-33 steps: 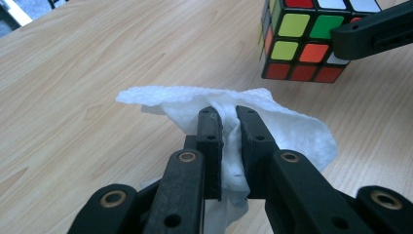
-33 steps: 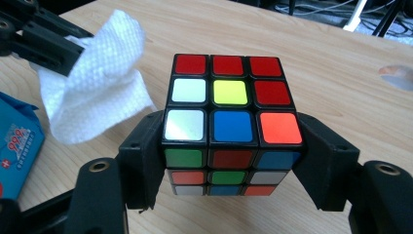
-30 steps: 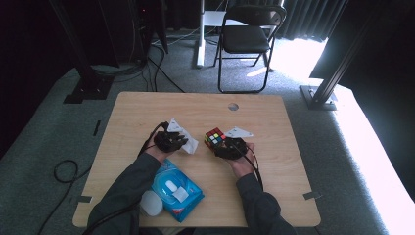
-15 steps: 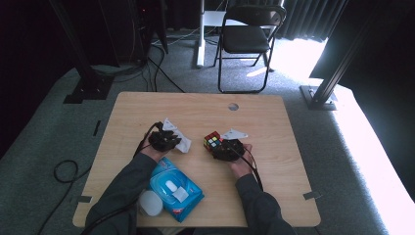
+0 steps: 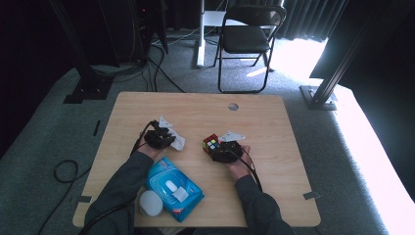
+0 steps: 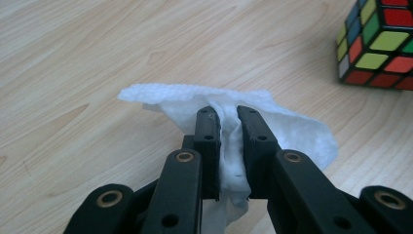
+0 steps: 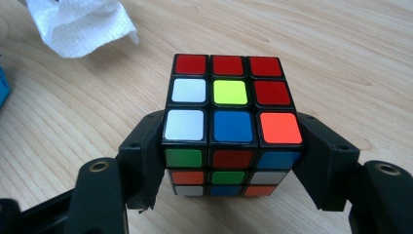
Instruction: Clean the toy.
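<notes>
A scrambled colour cube sits on the wooden table between the jaws of my right gripper. In the right gripper view the cube is clamped from both sides by my right gripper and rests on the tabletop. To its left, my left gripper is shut on a crumpled white wipe. In the left gripper view the wipe bulges out around my left gripper, and the cube stands apart at the upper right.
A blue pack of wipes and a white round lid lie by the table's near edge, under the left forearm. A small hole marks the table's far side. A folding chair stands beyond it.
My left gripper has drawn the wipe to the left, away from the cube. The right gripper and cube have shifted slightly left and nearer the person.
</notes>
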Available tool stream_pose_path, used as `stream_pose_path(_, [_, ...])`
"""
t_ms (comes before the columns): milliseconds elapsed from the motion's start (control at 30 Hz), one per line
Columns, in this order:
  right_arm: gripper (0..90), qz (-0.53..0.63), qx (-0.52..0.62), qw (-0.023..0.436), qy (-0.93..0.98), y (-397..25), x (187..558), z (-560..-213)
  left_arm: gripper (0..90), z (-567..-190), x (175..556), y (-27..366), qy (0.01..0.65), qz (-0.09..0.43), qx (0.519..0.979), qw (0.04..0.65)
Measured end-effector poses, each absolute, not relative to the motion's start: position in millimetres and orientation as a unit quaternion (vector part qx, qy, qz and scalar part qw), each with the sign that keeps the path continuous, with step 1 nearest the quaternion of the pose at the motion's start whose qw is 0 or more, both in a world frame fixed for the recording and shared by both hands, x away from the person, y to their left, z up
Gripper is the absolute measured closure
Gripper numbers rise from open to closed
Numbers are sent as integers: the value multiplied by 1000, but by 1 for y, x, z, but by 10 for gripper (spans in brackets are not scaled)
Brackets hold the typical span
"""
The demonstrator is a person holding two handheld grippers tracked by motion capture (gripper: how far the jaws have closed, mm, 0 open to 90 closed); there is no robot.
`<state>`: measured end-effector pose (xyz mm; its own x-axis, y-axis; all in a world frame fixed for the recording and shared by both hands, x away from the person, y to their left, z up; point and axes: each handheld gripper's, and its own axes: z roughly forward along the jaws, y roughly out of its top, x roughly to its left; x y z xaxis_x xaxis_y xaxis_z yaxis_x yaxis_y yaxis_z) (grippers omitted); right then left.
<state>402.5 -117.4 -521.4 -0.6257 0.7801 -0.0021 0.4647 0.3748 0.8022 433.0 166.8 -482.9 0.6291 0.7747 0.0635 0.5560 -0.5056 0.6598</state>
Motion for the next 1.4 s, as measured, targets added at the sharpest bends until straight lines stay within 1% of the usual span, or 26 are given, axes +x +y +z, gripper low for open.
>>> stream_pose_path(100, [341, 401, 383, 194, 809, -118, 402, -523, 781, -485, 434, 168, 396, 180, 848, 302])
stream_pose_path(267, [341, 402, 378, 195, 811, -118, 402, -524, 778, -487, 434, 169, 398, 183, 849, 296])
stream_pose_path(333, [341, 402, 374, 194, 813, -118, 402, -524, 758, -487, 434, 168, 399, 184, 849, 294])
stream_pose_path(367, [340, 401, 372, 195, 814, -118, 401, -524, 743, -488, 434, 168, 399, 186, 849, 293])
stream_pose_path(533, [333, 400, 369, 196, 816, -119, 401, -525, 604, -489, 434, 168, 404, 186, 847, 289])
stream_pose_path(600, [289, 399, 371, 199, 814, -119, 401, -525, 543, -488, 434, 169, 410, 184, 843, 296])
stream_pose_path(700, [243, 407, 372, 198, 810, -121, 401, -521, 482, -488, 433, 171, 414, 184, 838, 305])
stream_pose_path(833, [223, 421, 369, 198, 804, -123, 399, -516, 447, -486, 433, 173, 416, 186, 834, 313])
stream_pose_path(933, [228, 433, 366, 199, 799, -125, 398, -512, 444, -485, 433, 174, 417, 185, 831, 317])
stream_pose_path(1067, [281, 456, 367, 195, 787, -129, 397, -506, 462, -483, 432, 175, 421, 191, 825, 324])
stream_pose_path(1133, [313, 461, 368, 201, 782, -132, 396, -504, 496, -483, 432, 177, 423, 192, 824, 326])
stream_pose_path(1333, [475, 471, 381, 226, 763, -141, 395, -500, 633, -483, 431, 179, 426, 197, 822, 323])
stream_pose_path(1400, [563, 475, 393, 232, 753, -144, 395, -499, 675, -482, 431, 180, 430, 197, 819, 326])
